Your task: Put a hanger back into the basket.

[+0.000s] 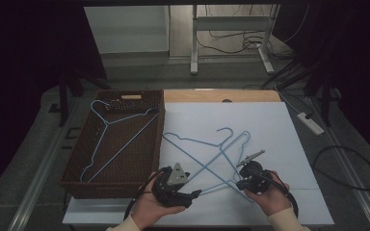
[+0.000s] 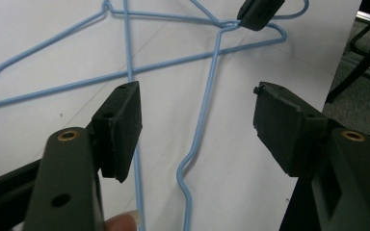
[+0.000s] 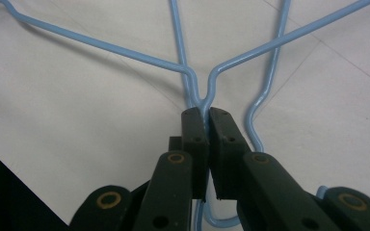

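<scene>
While your right tool (image 3: 206, 113) is clamped on the neck of one blue hanger (image 3: 101, 45), your left tool (image 2: 197, 115) stands wide open over the crossing wires of a second blue hanger (image 2: 203, 110), touching neither. Both hangers lie crossed on the white worktop (image 1: 270, 125), at 12 o'clock from your hands. At 9 o'clock: wicker basket (image 1: 84, 144), holding a third blue hanger (image 1: 120, 120).
</scene>
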A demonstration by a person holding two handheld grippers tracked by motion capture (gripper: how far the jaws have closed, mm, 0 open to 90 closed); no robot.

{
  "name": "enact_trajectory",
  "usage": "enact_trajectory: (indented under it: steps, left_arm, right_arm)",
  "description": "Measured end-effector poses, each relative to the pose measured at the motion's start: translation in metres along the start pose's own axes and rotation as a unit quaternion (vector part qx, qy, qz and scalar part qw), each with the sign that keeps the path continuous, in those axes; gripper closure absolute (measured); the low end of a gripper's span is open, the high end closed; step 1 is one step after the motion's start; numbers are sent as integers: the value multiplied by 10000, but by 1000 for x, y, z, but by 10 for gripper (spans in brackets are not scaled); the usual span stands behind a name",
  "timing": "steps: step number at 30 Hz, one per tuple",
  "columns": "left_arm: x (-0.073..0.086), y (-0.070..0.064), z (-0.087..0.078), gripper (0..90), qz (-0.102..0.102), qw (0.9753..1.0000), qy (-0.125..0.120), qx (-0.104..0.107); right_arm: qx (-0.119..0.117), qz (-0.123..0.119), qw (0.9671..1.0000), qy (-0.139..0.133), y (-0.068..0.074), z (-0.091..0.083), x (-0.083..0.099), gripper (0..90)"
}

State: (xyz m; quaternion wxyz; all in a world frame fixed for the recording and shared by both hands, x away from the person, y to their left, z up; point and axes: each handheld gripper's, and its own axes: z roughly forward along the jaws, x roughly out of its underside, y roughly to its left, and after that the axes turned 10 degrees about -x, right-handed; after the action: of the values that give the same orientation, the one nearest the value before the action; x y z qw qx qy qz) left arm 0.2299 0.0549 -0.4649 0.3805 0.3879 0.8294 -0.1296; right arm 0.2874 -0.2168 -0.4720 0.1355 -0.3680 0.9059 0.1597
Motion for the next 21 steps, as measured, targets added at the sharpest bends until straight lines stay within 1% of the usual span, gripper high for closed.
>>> enact_trajectory:
  steps: [4,6,9,11,15,21]
  left_arm:
    - [-3,-3,9,355,71,9999,42,61]
    - [-5,-7,16,352,164,9998,73,104]
    - [-8,-10,30,351,247,9995,130,151]
    - [-8,-11,38,352,246,9994,194,174]
    - [-7,-9,50,352,311,9989,315,179]
    - [-8,-8,65,359,416,9977,494,190]
  right_arm:
    - [-10,-4,10000,6,0,-1,0,858]
    - [-6,-1,10000,10,0,-1,0,858]
    - [-14,1,10000,10,0,-1,-1,858]
    - [-10,3,10000,12,1,-1,-1,858]
    - [-76,-5,10000,-17,2,-1,-2,858]
    - [-55,-36,10000,10,3,-1,-4,858]
